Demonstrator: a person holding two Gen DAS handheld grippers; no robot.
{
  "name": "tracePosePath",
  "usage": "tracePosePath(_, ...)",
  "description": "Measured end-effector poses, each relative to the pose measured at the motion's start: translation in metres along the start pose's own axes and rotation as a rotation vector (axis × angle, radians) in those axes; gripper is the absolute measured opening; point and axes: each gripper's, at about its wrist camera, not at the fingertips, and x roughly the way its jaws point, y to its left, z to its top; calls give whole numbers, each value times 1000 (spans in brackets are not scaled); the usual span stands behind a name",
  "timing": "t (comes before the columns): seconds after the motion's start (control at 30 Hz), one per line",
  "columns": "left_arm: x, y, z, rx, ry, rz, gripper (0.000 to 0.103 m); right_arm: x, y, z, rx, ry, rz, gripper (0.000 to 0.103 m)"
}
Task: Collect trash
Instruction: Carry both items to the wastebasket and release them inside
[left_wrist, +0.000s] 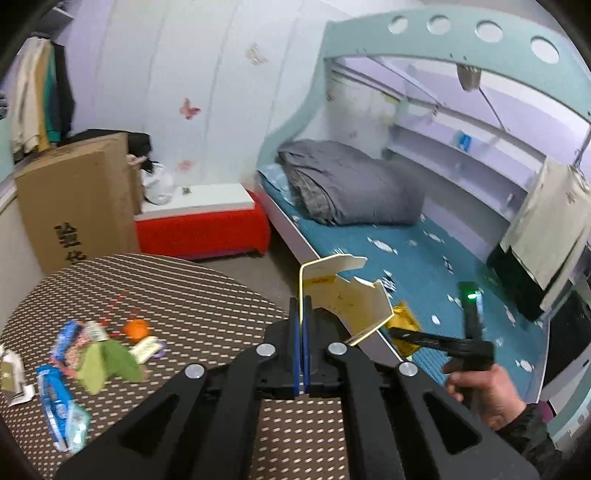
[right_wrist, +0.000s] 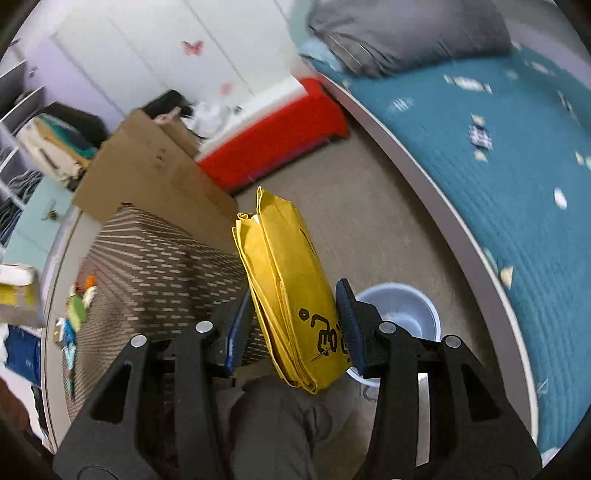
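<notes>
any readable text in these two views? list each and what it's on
"验化": black characters on the side of the tall brown cardboard box; the lower one is cut off by the table.
Black handwritten marks on the folded yellow paper envelope in the right claw: not legible.
Yellow label on the torn white cardboard piece in the left claw: blurred.
Blue snack wrappers: too blurred.

Wrappers (left_wrist: 70, 369) lie scattered on the round table (left_wrist: 184, 295) to the left of the left gripper (left_wrist: 300, 332); a cardboard box (left_wrist: 74, 199) stands behind the table; the bed (left_wrist: 424, 258) lies ahead to the right; a bucket (right_wrist: 399, 310) sits on the floor just behind the right gripper (right_wrist: 295, 332), between table and bed.
</notes>
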Motion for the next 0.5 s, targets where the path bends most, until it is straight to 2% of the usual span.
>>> tracePosePath(0.03, 8, -5, 0, 8, 13, -8, 1, 6, -6, 0, 15, 11, 1, 46)
tracePosePath(0.13, 37, -24, 0, 32, 59, -36, 1, 28, -30, 1, 89, 42, -19, 59)
tracePosePath(0.2, 56, -33, -1, 47, 91, -51, 1, 37, -43, -1, 135, 58, -15, 74)
tracePosePath(0.27, 76, -44, -4, 61, 126, -64, 1, 38, -56, -3, 179, 55, -25, 78)
tracePosePath(0.5, 141, -77, -18, 118, 246, -100, 1, 8, -81, -12, 226, -13, -17, 81)
